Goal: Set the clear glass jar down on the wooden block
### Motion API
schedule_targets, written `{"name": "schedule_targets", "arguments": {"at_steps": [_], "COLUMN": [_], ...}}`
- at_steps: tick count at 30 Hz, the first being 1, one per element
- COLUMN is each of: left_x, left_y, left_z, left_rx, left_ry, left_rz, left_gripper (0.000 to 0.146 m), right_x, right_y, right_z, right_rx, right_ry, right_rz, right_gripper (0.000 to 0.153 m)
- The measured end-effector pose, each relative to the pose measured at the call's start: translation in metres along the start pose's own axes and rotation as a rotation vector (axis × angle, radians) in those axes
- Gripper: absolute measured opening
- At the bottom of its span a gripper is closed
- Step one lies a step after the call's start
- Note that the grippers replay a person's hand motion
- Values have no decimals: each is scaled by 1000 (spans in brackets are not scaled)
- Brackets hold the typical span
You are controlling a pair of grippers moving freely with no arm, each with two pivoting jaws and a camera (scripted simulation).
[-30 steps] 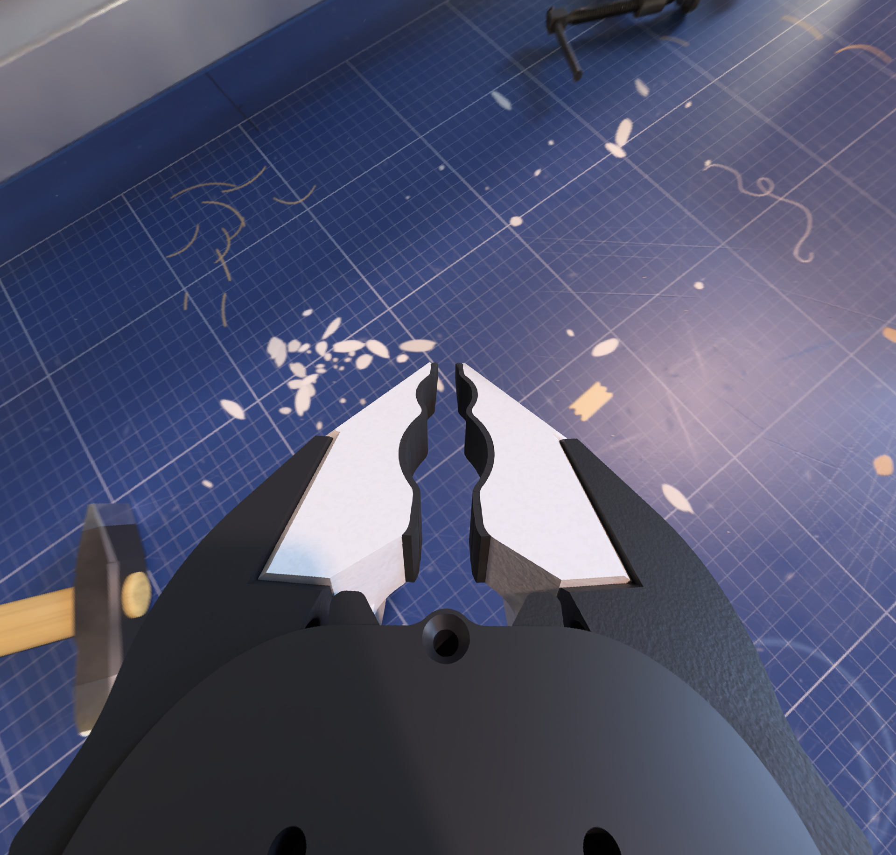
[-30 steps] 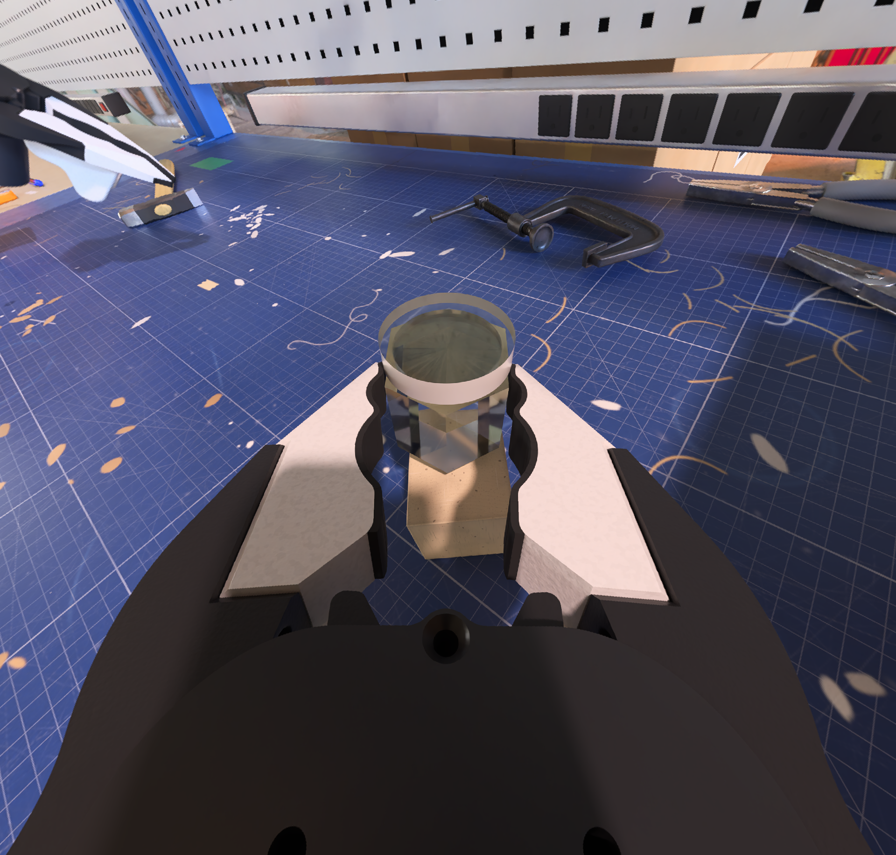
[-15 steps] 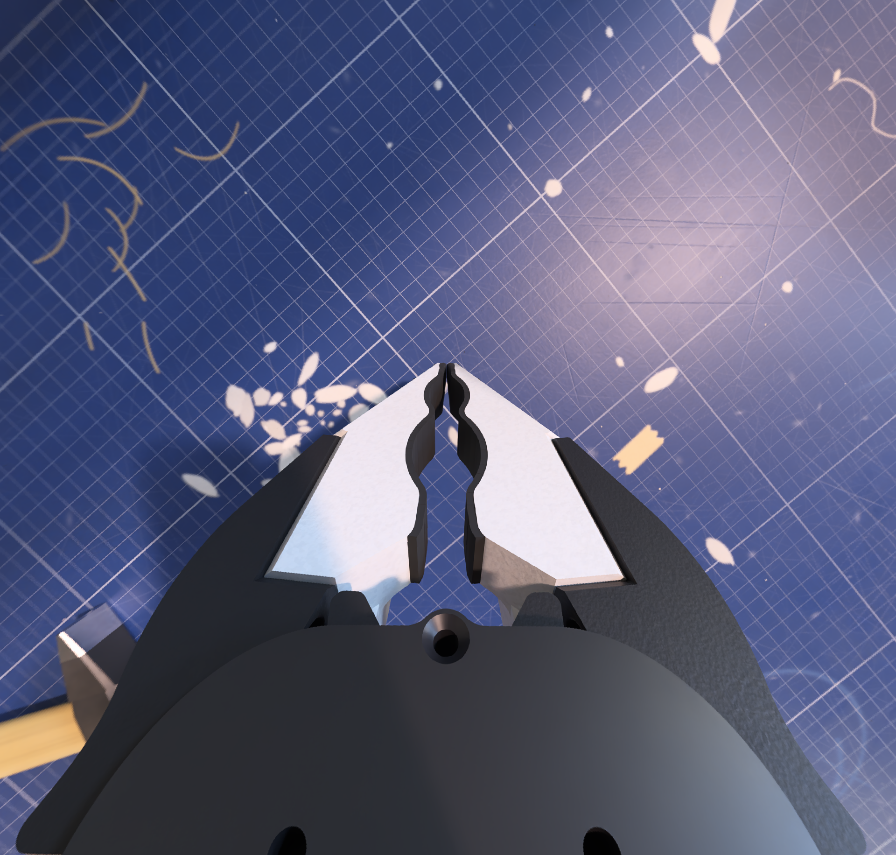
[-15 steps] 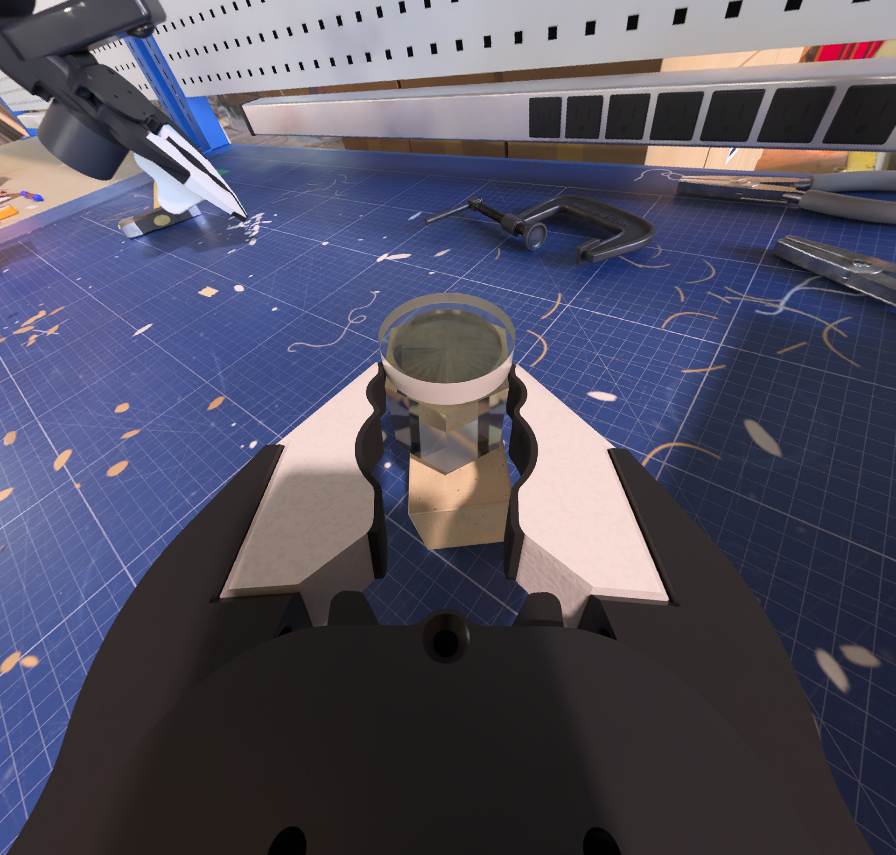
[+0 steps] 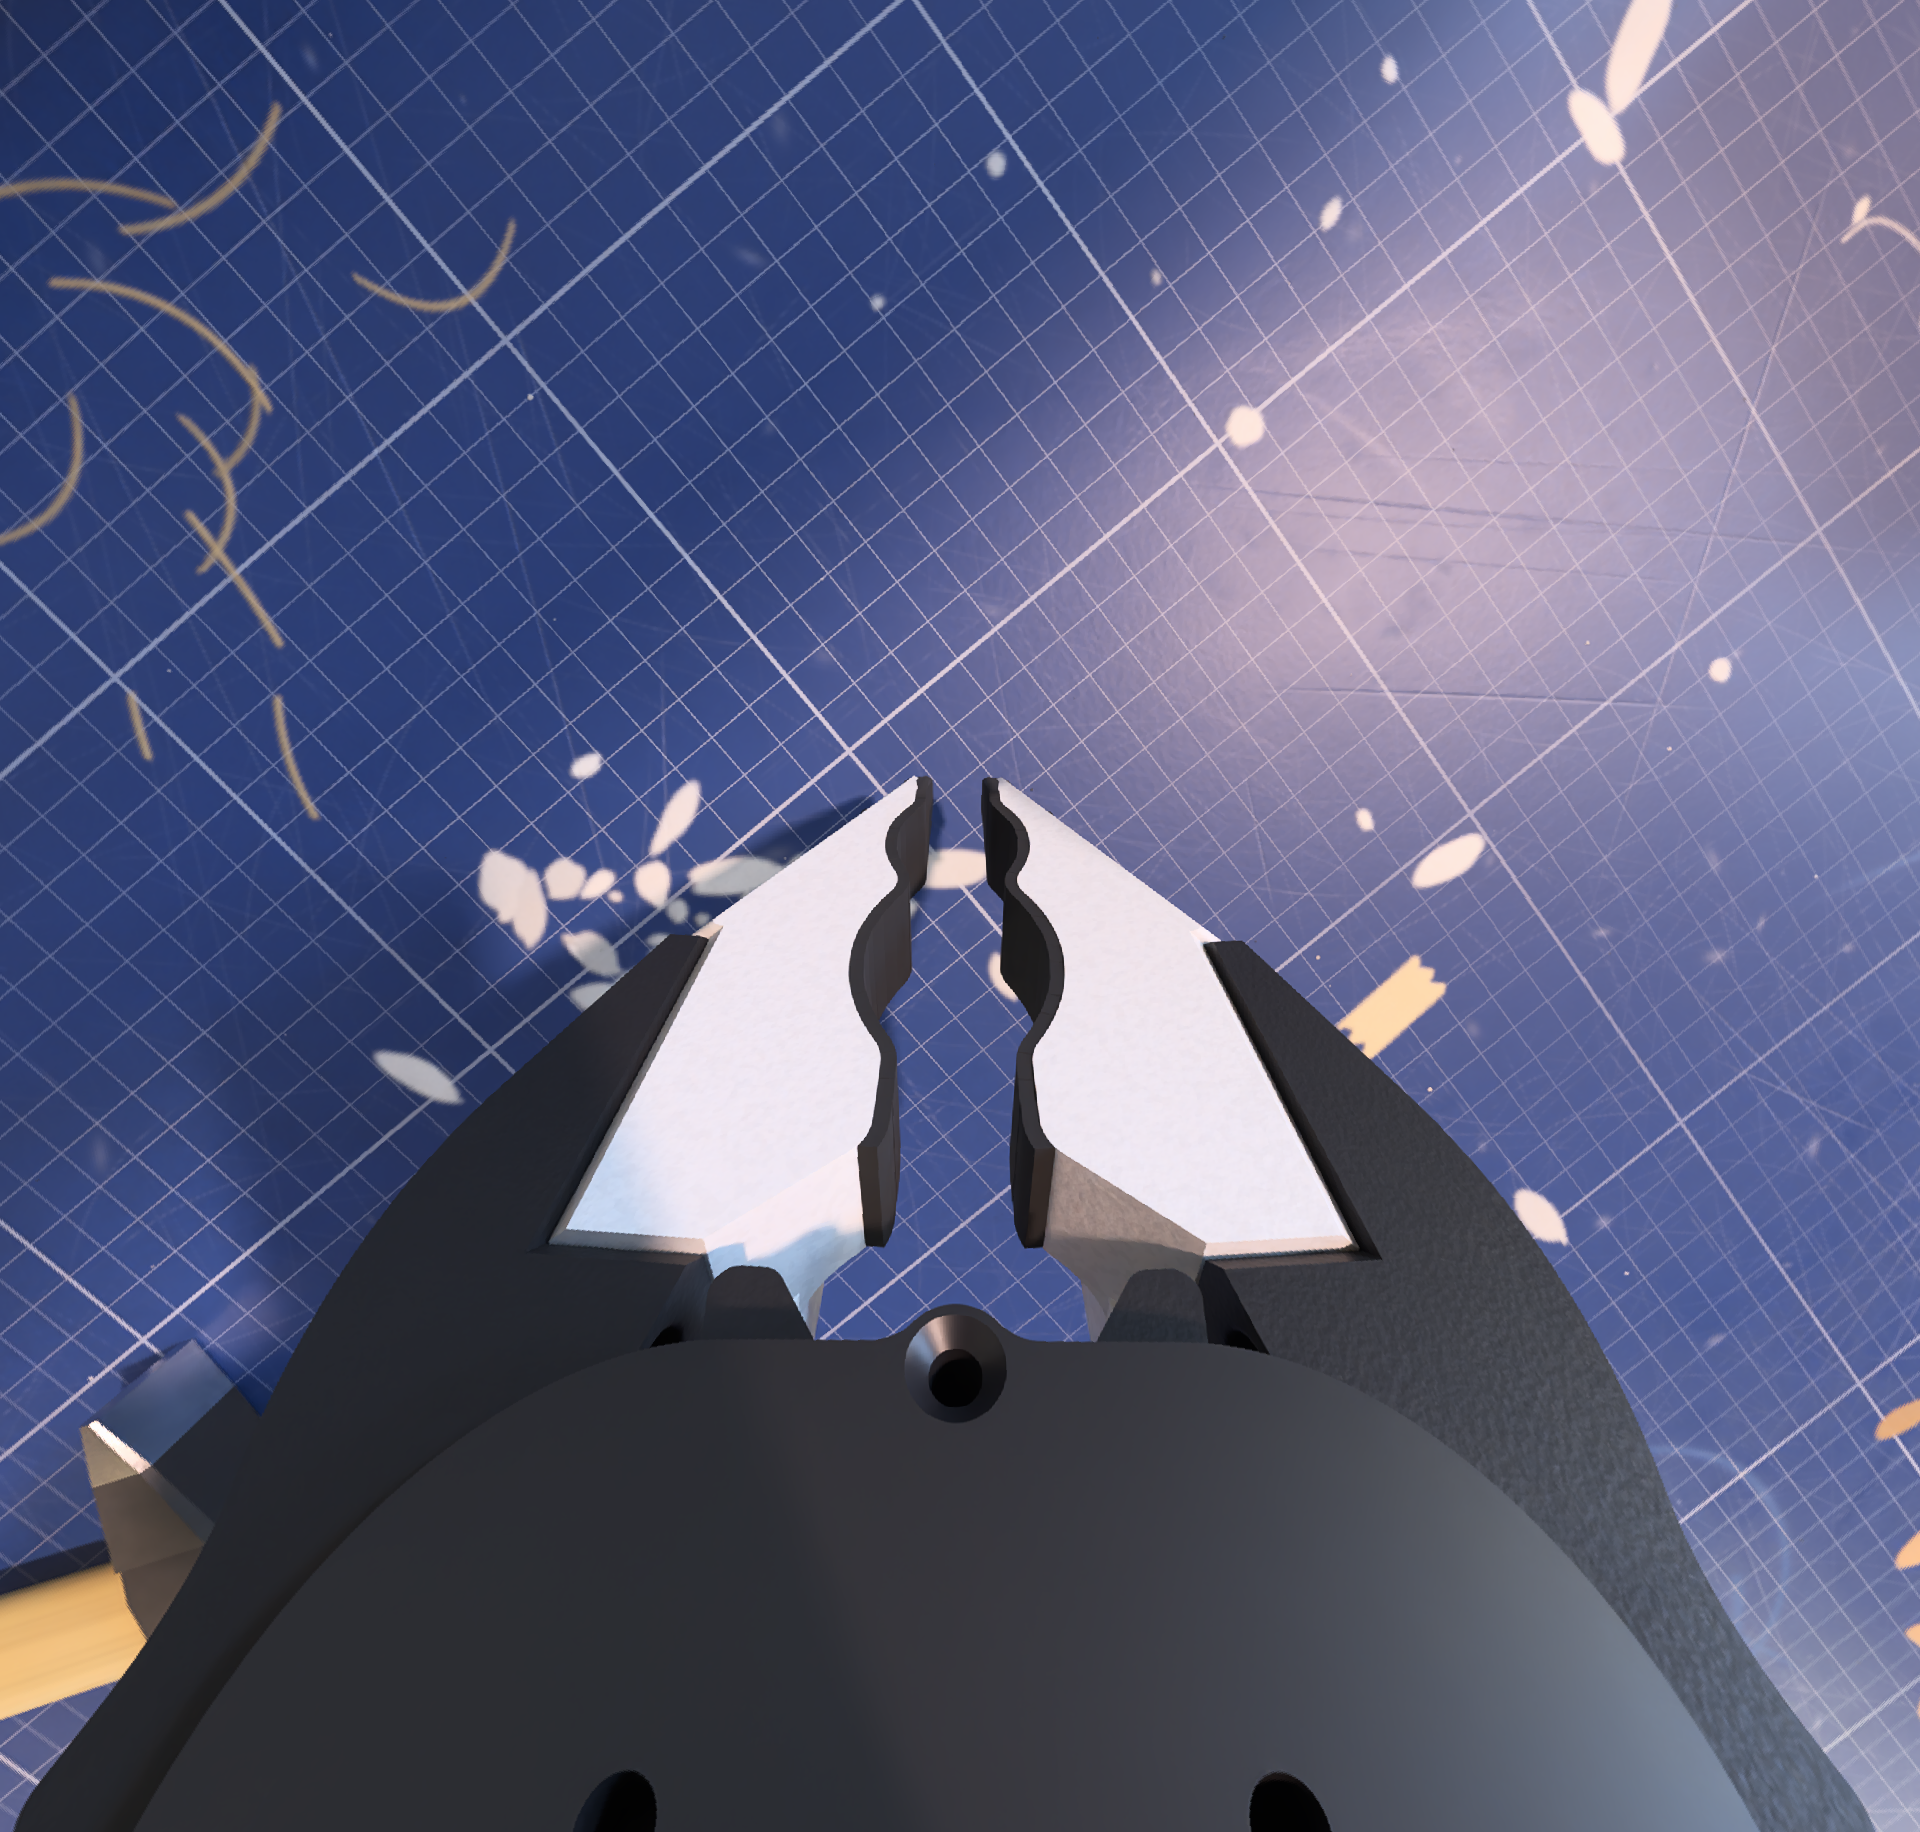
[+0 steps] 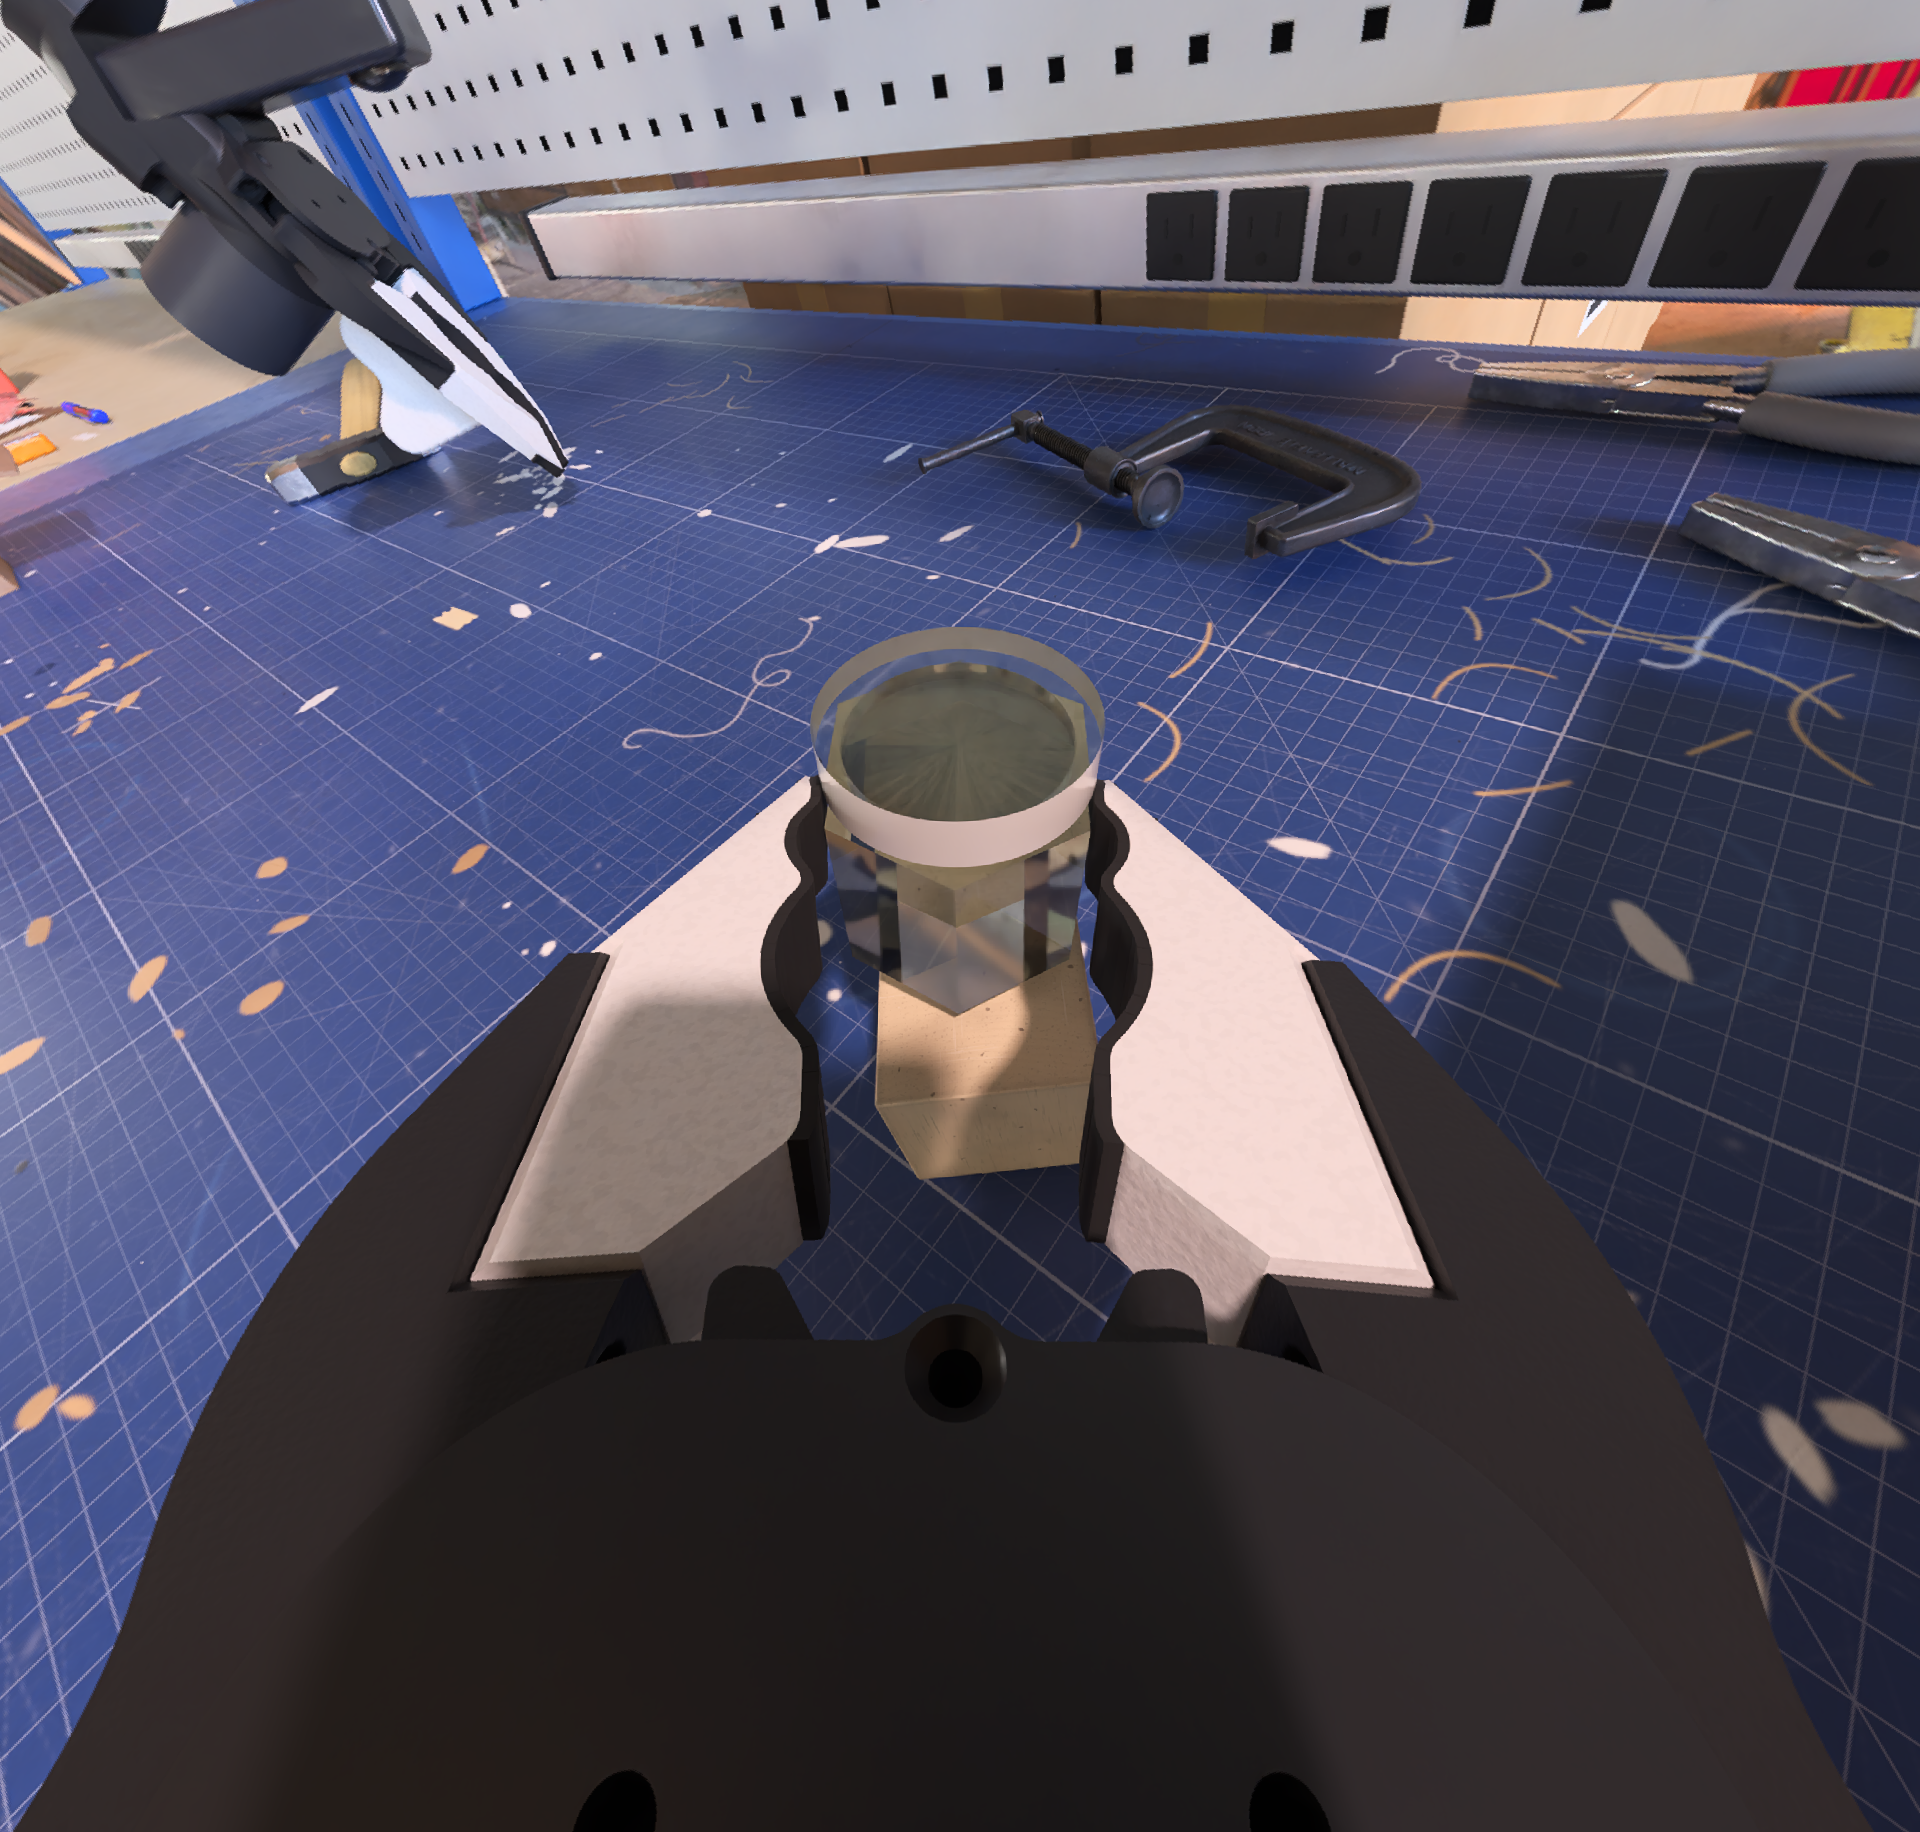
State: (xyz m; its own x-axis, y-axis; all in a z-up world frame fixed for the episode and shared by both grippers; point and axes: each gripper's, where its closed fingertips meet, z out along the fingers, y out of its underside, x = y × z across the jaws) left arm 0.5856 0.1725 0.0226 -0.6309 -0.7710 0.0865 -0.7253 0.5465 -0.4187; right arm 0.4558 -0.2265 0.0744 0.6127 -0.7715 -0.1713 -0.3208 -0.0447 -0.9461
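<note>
In the right wrist view my right gripper (image 6: 956, 795) is shut on the clear glass jar (image 6: 956, 743), its fingertips pressing the jar's sides just below the rim. The jar stands upright with its base on top of the pale wooden block (image 6: 987, 1086), which sits on the blue cutting mat (image 6: 416, 847). My left gripper (image 5: 954, 790) is tilted down over the mat with a narrow gap between its jaws and nothing in it. It also shows in the right wrist view (image 6: 551, 452) at the far left, tips close to the mat.
A hammer (image 6: 332, 468) lies under the left gripper, also showing at the left wrist view's lower left (image 5: 135, 1470). A black C-clamp (image 6: 1247, 473) lies behind the jar. Pliers (image 6: 1808, 556) lie at the far right. A power strip (image 6: 1247, 224) and pegboard back the bench.
My left gripper tilted down toward the mat, closed its jaws, then opened them a little. My right gripper kept the jar on the block with hardly any movement.
</note>
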Motion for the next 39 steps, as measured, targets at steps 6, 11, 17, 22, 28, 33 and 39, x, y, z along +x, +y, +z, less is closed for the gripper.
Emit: {"name": "schedule_targets", "arguments": {"at_steps": [6, 11, 17, 22, 28, 33, 39], "left_x": [-2, -2, 3, 4, 5, 8, 10], "left_y": [0, 3, 2, -1, 1, -1, -3], "left_z": [-1, 1, 3, -1, 5, 2, 7], "left_rx": [1, -15, -22, -13, -25, -11, -17], "left_ry": [-11, -10, -10, -7, -3, 6, 7], "left_rz": [5, 7, 19, 20, 13, 16, 23], "left_gripper": [8, 7, 7, 7, 7, 7, 8], "right_x": [0, 0, 0, -1, -1, -1, -1], "right_y": [0, 0, 0, 0, 0, 0, 1], "right_z": [0, 0, 0, 0, 0, 0, 1], "right_rx": [2, 0, 1, -3, -2, -4, -7], "right_ry": [1, 0, 0, 0, 3, -1, -1], "right_rz": [0, -3, -5, -9, -14, -11, -15], "right_gripper": [50, 50, 50, 50, 50, 50, 50]}}
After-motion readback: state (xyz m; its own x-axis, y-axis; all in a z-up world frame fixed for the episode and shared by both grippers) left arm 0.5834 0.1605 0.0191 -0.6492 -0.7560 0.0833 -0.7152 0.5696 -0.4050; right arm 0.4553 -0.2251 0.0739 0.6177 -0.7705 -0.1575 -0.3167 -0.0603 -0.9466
